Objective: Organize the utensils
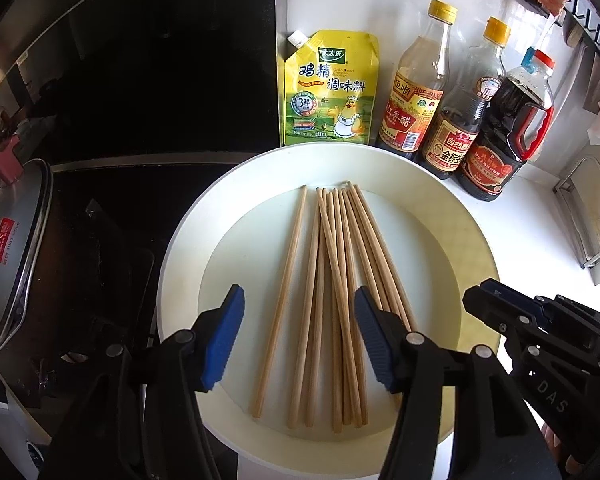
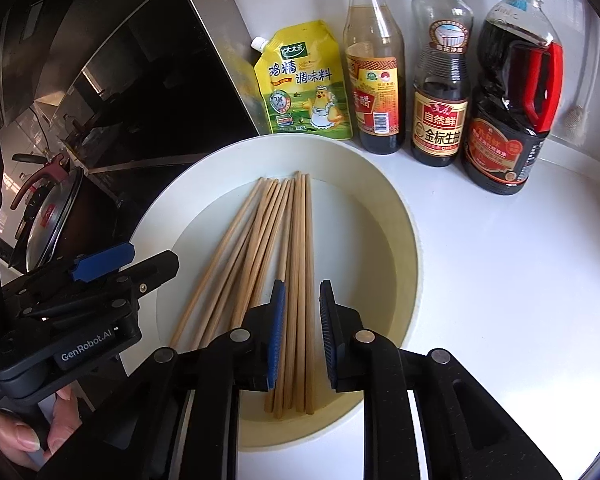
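Several pale wooden chopsticks (image 1: 332, 292) are lying fanned in our white plate (image 1: 188, 240), tips toward twelve o'clock. We are holding the left gripper (image 1: 298, 338) wide and the right gripper (image 2: 302, 334) narrowly parted, both gripping nothing.

I counted about ten wooden chopsticks (image 1: 332, 280) lying on one white plate (image 1: 188, 240); the overlap kept me from an exact figure. Behind it stood three sauce bottles (image 2: 440, 92) and one yellow seasoning pouch (image 2: 304, 84). One lidded pot (image 1: 12, 256) sat at the left. Two hand-held grippers showed.
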A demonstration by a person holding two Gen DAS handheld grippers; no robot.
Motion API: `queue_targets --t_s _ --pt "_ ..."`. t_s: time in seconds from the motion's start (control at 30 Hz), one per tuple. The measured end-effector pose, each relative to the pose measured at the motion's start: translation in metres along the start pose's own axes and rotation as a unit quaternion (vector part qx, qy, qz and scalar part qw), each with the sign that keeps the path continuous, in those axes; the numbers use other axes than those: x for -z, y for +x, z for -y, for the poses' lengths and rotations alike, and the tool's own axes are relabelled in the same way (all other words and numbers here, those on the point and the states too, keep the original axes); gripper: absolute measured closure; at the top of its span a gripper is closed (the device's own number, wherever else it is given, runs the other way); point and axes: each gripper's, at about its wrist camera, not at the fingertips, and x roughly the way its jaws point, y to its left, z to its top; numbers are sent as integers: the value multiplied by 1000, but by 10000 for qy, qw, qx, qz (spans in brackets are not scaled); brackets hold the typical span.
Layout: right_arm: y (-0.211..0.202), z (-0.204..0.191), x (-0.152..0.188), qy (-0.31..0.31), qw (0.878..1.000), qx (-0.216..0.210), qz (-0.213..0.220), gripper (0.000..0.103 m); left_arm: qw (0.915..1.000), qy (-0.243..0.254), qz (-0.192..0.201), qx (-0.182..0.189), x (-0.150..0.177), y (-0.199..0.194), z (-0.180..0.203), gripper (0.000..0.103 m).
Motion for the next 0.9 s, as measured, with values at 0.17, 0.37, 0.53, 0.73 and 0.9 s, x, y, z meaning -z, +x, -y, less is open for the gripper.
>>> queue_targets --t_s 0.17,0.37,0.53,0.73,0.9 --pt "-5 1 4 4 10000 26 38 77 10000 -9 61 -13 3 -6 3 40" --pt "-10 1 4 -23 9999 87 107 74 9999 -26 122 -64 5 -11 3 33" --pt "-14 1 4 -43 9998 109 148 70 9998 -69 138 -85 7 -14 1 29" --pt "-16 0 4 -69 9997 148 171 63 9997 -74 155 -173 10 -18 3 20" --pt "-17 1 5 -71 9996 211 165 61 9997 -96 128 -184 11 -20 3 14"
